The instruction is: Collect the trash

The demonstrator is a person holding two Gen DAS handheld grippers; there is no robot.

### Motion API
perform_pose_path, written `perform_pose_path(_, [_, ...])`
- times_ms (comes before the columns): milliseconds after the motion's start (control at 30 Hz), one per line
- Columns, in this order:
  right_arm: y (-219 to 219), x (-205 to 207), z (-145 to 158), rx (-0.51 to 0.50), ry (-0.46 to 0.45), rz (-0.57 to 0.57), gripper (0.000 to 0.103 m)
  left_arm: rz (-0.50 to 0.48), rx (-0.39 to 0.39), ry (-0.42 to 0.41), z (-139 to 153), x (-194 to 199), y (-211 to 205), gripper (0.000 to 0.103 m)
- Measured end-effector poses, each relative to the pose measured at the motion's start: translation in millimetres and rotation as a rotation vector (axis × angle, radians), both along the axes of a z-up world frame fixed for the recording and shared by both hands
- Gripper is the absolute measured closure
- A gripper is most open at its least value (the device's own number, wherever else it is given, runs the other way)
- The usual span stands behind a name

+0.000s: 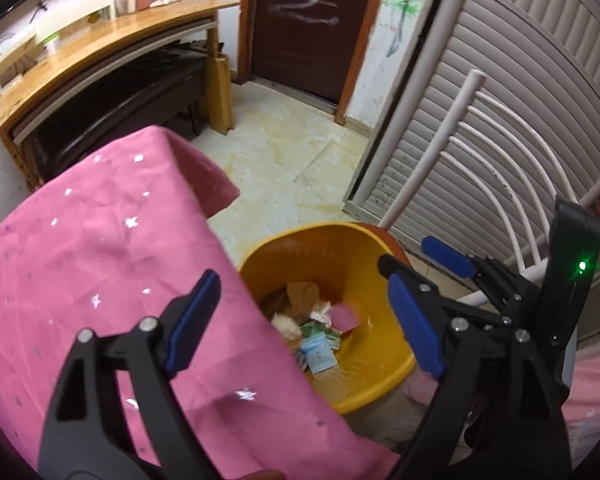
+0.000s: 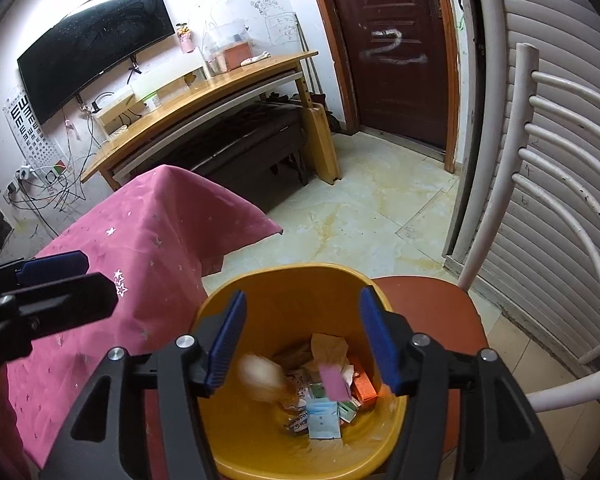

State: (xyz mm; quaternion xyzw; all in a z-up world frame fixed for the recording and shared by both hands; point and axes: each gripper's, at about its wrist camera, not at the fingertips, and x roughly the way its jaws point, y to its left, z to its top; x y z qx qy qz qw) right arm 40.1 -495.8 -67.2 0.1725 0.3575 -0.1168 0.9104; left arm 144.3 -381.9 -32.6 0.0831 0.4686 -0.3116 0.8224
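On the red-brown seat of a white metal chair (image 2: 496, 184), a yellow bin (image 2: 284, 284) stands just beside a table draped in a pink, star-printed cloth (image 2: 140, 248), its floor littered with collected trash: a pale blue packet (image 2: 323, 416), crumpled brown paper (image 2: 328, 346), an orange box (image 2: 364, 388) and assorted printed wrappers. A pink slip (image 2: 334, 382) and a pale, blurred crumpled scrap (image 2: 260, 376) show inside the bin's mouth in the right wrist view, both free of any grip; whether they are in mid-air or lying on the heap cannot be told. The right gripper (image 2: 302, 340) hangs directly above the bin, tilted downward, its blue-padded jaws parted and nothing between them. The left gripper (image 1: 300, 320) is released as well, jaws spread wide with nothing in them, one finger over the pink cloth and the other over the bin's near rim; from its own camera the same trash is seen at the bottom of the bin (image 1: 372, 248), with the right gripper (image 1: 448, 260) reaching in from the right edge. Beyond the chair runs a wall of pale slatted shutters (image 2: 560, 80). Across the cream tiled floor (image 2: 364, 208) stand a dark brown door (image 2: 392, 40) marked with a white scrawl and a long wooden desk (image 2: 204, 96), above which a black screen (image 2: 96, 36) hangs on the wall.
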Motion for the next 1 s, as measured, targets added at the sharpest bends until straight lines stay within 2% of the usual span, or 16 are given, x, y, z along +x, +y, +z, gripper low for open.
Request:
perform_pose_path(100, [3.8, 2.5, -0.1, -0.005, 0.002, 0.012, 0.043, 0.024, -0.015, 0.007, 1.1, 2.6, 11.8, 0.021])
perform_pose_path(167, [9.9, 3.8, 1.7, -0.011, -0.004, 0.023, 0.038, 0.043, -0.025, 0.006, 1.8, 3.1, 22.7, 0.015])
perform_pose_path(333, [27.2, 7.9, 8.2, -0.039, -0.02, 0.055, 0.026, 0.084, -0.041, -0.022, 2.5, -0.2, 52.2, 0.01])
perform_pose_path(467, [44.5, 10.6, 12.3, -0.076, -0.03, 0.065, 0.024, 0.12, -0.078, -0.061, 5.7, -6.1, 82.2, 0.007])
perform_pose_path(667, [83.1, 6.8, 32.6, -0.126, -0.126, 0.107, 0.017, 0.2, -0.094, -0.155, 11.2, -21.6, 137.8, 0.007])
perform_pose_path(833, [121.5, -0.3, 49.6, -0.092, -0.223, 0.17, 0.014, 0.305, -0.104, -0.219, 16.9, -40.2, 196.4, 0.007])
perform_pose_path(1000, [155.5, -5.3, 57.2, -0.045, -0.267, 0.235, 0.013, 0.392, -0.132, -0.276, 24.0, -62.9, 247.3, 0.007])
